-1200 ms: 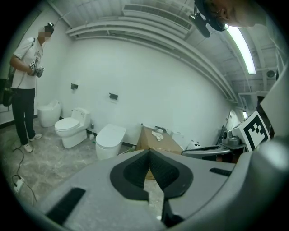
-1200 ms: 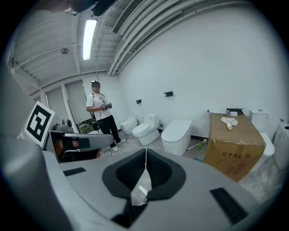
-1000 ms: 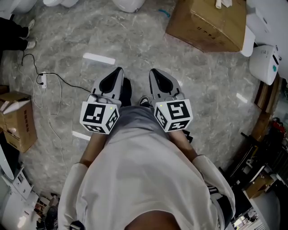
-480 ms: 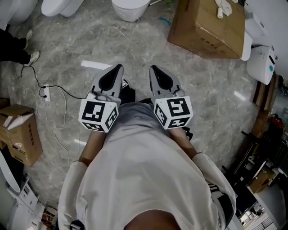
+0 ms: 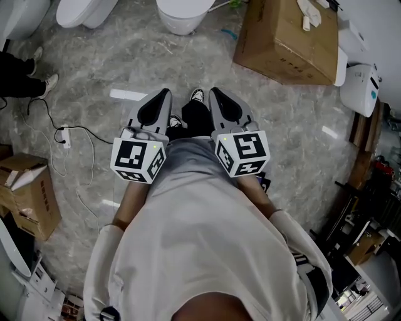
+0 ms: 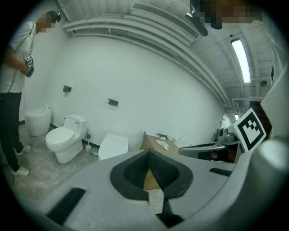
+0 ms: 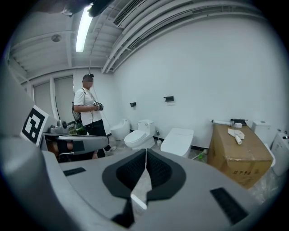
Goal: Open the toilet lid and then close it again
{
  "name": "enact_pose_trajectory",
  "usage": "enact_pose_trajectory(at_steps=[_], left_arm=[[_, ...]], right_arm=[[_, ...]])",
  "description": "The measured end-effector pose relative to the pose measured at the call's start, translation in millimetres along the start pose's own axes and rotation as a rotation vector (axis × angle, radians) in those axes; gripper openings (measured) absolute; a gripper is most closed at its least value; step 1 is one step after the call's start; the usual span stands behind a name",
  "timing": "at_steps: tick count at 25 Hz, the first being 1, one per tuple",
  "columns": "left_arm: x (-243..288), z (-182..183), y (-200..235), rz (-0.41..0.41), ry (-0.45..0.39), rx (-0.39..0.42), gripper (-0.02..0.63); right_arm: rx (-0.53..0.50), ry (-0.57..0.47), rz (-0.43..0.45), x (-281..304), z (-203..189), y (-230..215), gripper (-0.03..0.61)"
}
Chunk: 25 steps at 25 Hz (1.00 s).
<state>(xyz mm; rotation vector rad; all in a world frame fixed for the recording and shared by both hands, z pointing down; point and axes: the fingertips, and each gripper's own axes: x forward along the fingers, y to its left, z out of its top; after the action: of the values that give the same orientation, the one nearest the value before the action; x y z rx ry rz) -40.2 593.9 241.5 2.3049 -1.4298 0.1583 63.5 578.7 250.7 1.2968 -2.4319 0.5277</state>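
Right, nearest first: the left gripper (image 5: 164, 95) has its jaws pressed together on nothing, and the right gripper (image 5: 215, 94) is clenched and empty too. They sit side by side in front of the person's body, noses pointing up the room. Dead ahead, across bare marble floor (image 5: 188, 63) and well apart from both tips, stands the toilet (image 5: 183, 12). Its lid (image 7: 179, 135) looks down, long axis running away toward the wall (image 7: 198, 67), front edge facing us. It lies about midway between the two noses, so neither hand looks nearer. A cardboard box (image 5: 285, 37) crowds its right flank. The left side looks roomier, with a second toilet (image 5: 84, 9) further over.
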Motion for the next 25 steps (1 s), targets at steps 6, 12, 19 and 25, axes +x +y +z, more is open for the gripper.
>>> enact_pose_trajectory(at_steps=[6, 12, 19, 25], left_arm=[[9, 11, 20, 0.008, -0.009, 0.001, 0.006], [39, 29, 44, 0.023, -0.019, -0.005, 0.006], [91, 54, 81, 0.067, 0.003, 0.011, 0.006], [149, 86, 112, 0.114, 0.006, 0.013, 0.006]], right_arm=[[0.01, -0.033, 0.0, 21, 15, -2, 0.012], [0.0, -0.055, 0.028, 55, 39, -14, 0.011], [0.105, -0.057, 0.165, 107, 69, -36, 0.009], [0.12, -0.055, 0.19, 160, 92, -78, 0.009]])
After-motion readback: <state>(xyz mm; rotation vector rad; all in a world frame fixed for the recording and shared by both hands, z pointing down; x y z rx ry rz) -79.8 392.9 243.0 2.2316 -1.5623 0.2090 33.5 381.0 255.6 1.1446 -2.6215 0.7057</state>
